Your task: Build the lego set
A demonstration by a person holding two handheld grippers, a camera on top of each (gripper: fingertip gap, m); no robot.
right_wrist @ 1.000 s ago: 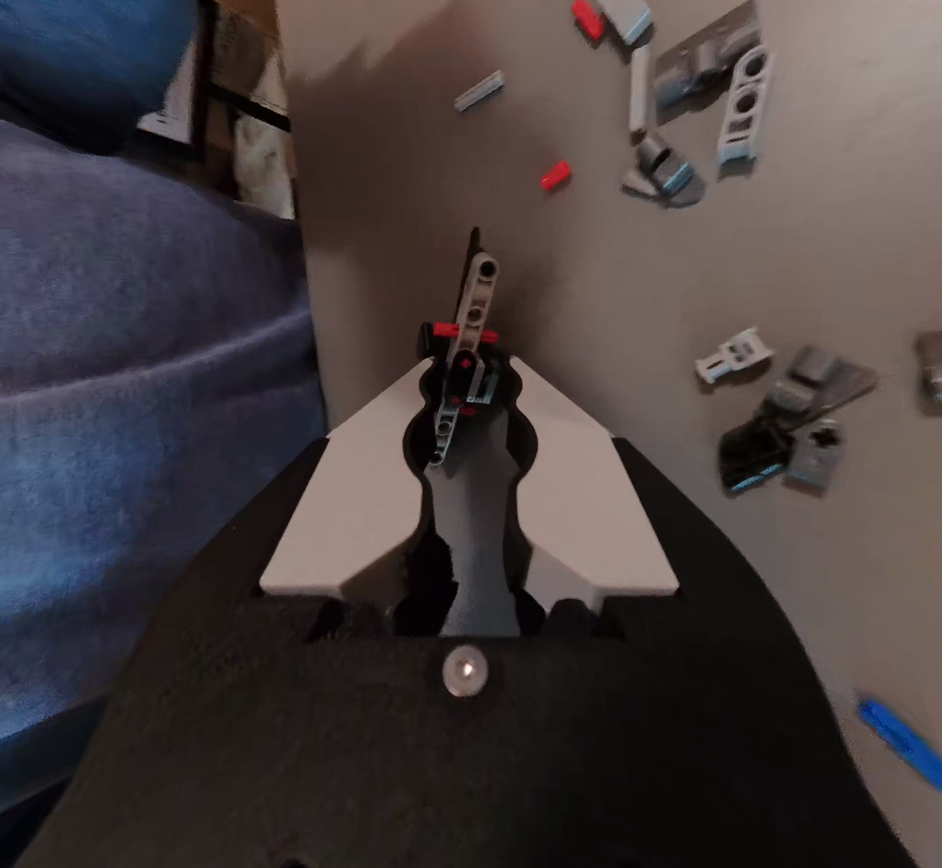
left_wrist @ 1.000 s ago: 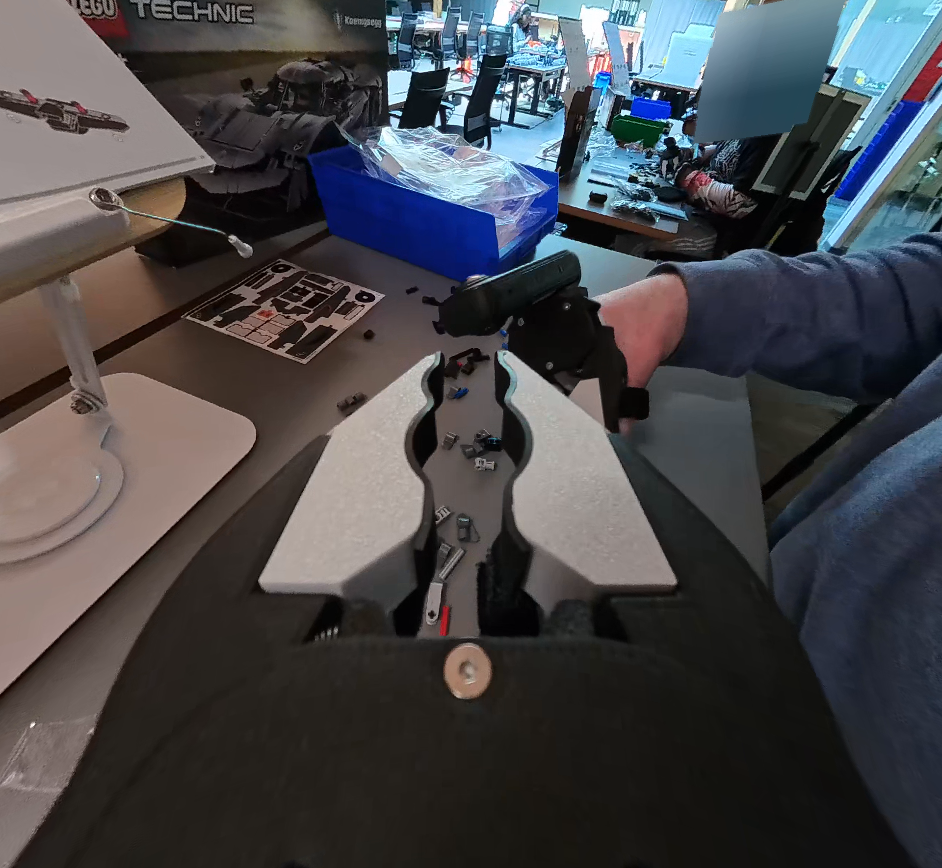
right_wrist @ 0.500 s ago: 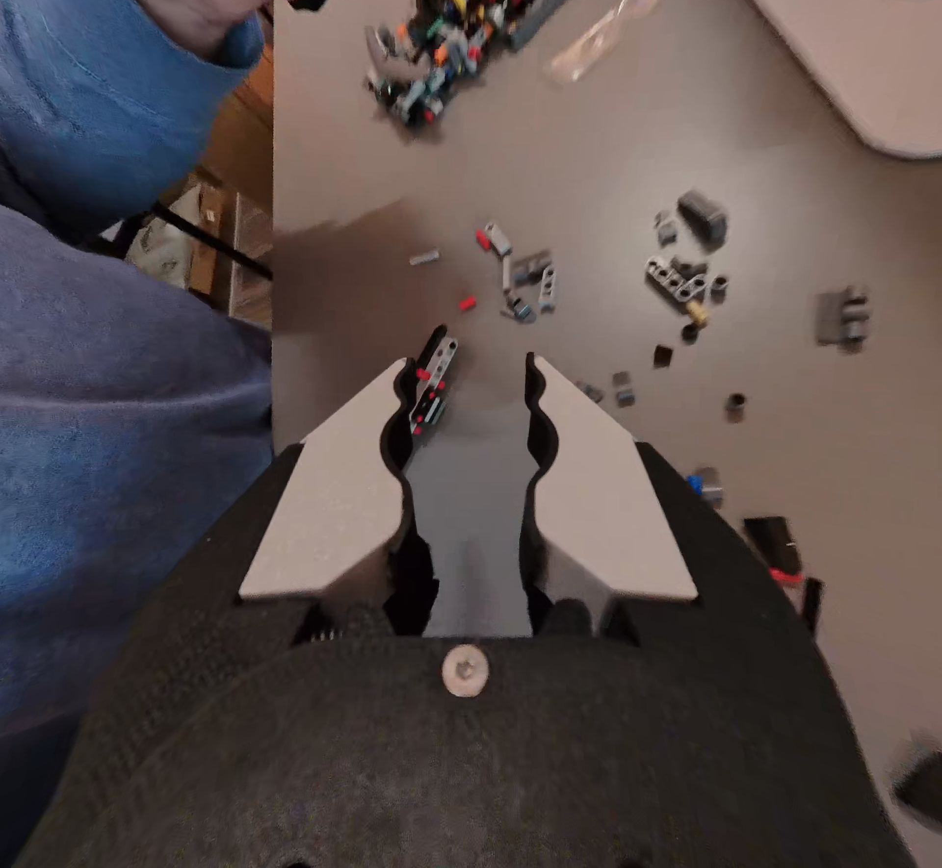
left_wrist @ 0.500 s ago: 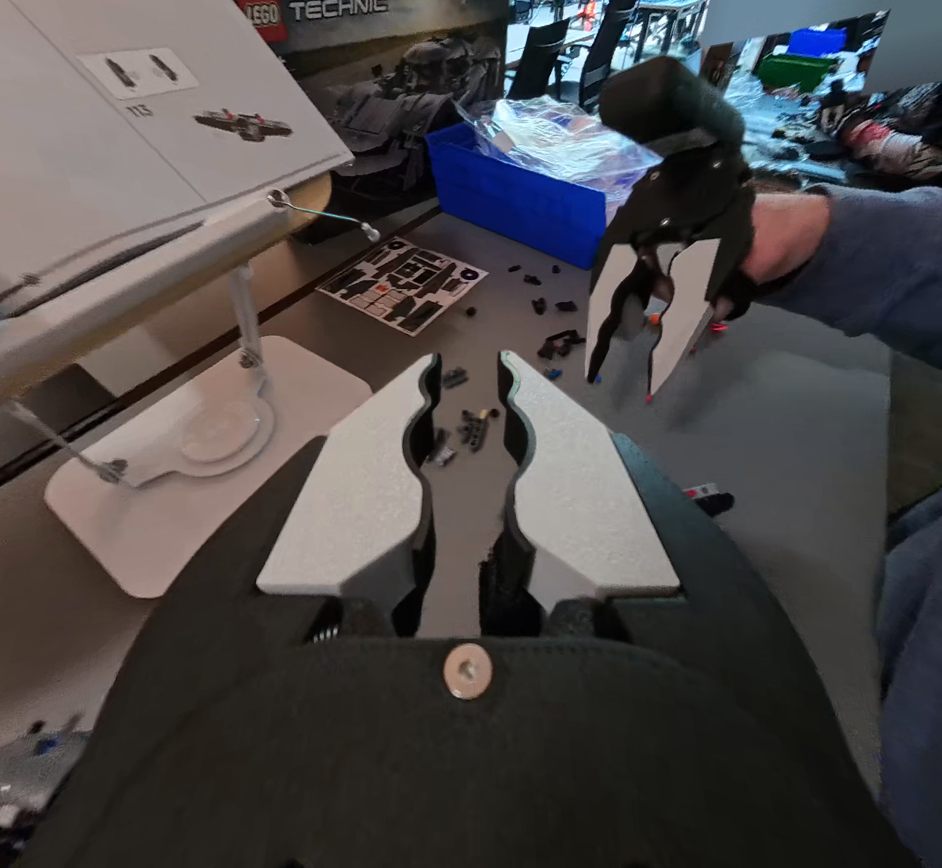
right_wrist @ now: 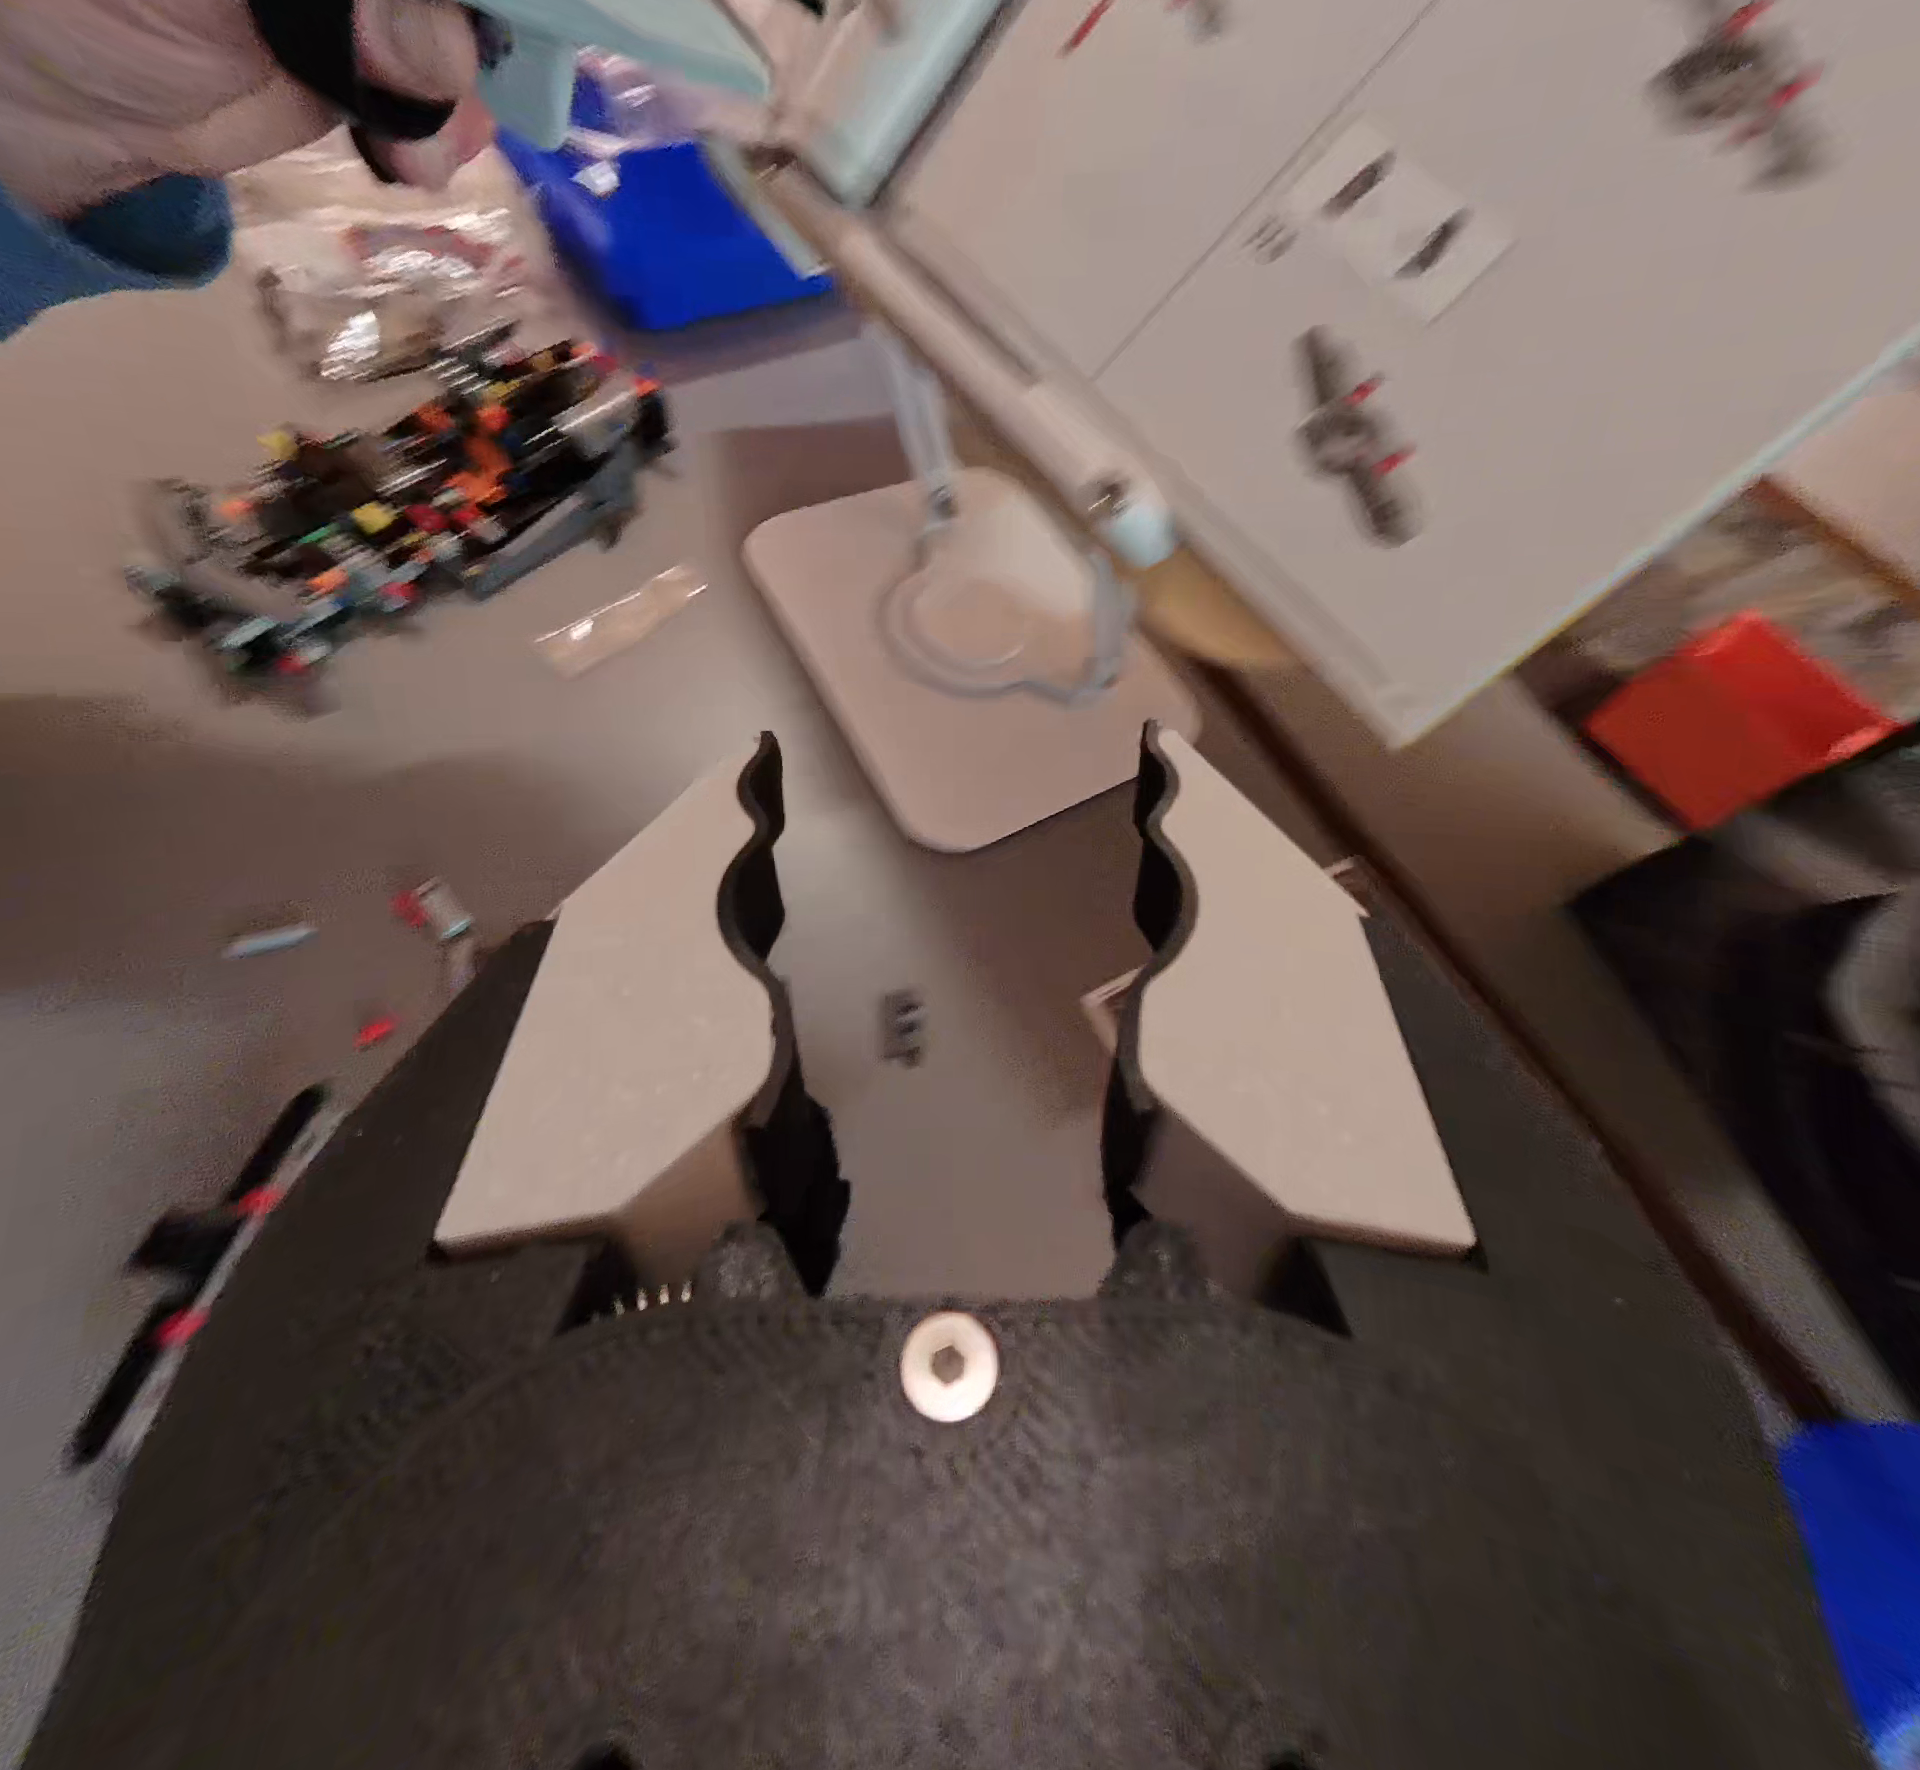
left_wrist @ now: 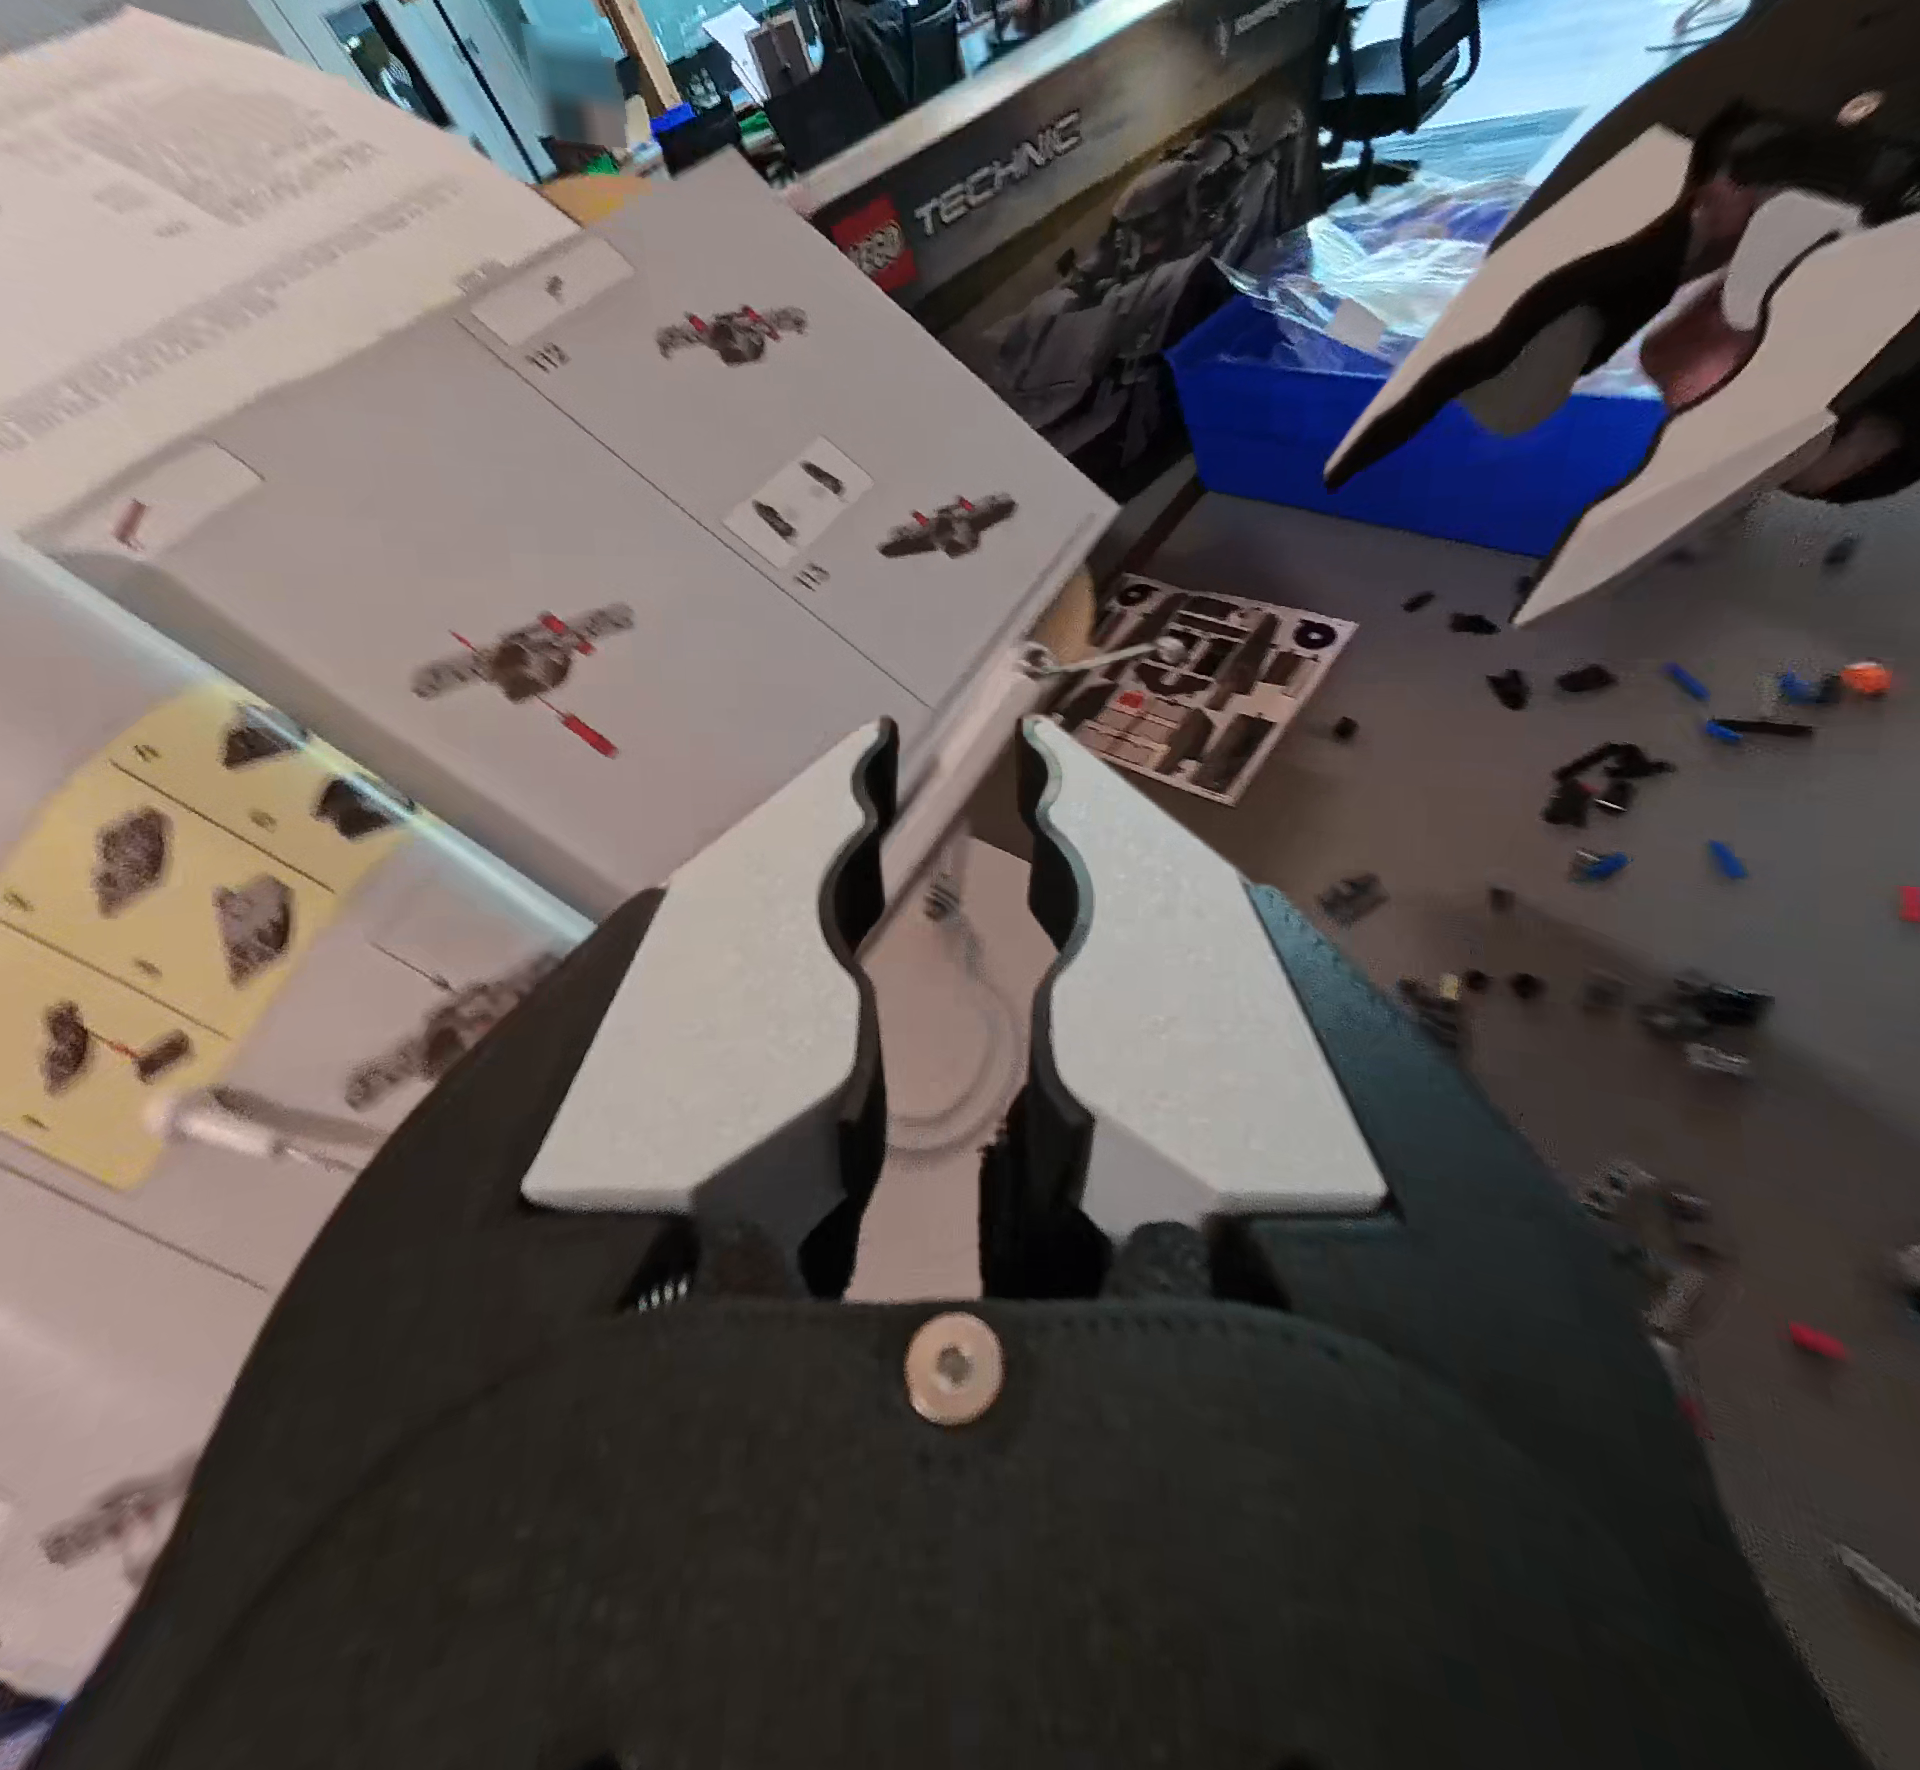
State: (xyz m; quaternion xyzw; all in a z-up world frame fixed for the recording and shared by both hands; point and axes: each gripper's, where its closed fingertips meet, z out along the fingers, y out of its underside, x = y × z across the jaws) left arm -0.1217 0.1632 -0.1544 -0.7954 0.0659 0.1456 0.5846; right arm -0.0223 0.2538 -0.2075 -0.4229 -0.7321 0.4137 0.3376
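My left gripper (left_wrist: 956, 741) is raised over the table and points at the open instruction booklet (left_wrist: 623, 473). Its jaws stand a narrow gap apart with nothing between them. My right gripper (right_wrist: 958, 738) is wide open and empty above the table; it also shows in the left wrist view (left_wrist: 1429, 548) at the upper right. A black and grey lego assembly with red pins (right_wrist: 197, 1273) lies on the table by the right gripper's left side. A small dark piece (right_wrist: 902, 1024) lies below its open jaws. Loose lego pieces (left_wrist: 1600, 775) are scattered on the grey table.
The booklet stand's white base (right_wrist: 935, 681) sits just ahead of the right gripper. A pile of coloured pieces (right_wrist: 416, 494), a sticker sheet (left_wrist: 1216, 681), the lego box (left_wrist: 1091, 193) and a blue bin (left_wrist: 1299, 411) lie around. A red box (right_wrist: 1725, 712) is at the right. One gripper's finger ends stand about 15 centimeters off the other's. To reach the small dark piece (right_wrist: 902, 1024) in a straight line is about 20 centimeters for my right fingers, about 30 centimeters for my left.
My right gripper let go of the grey and black assembly, opened wide and rose. Both grippers have swung up towards the instruction booklet. The left gripper's gap is unchanged.
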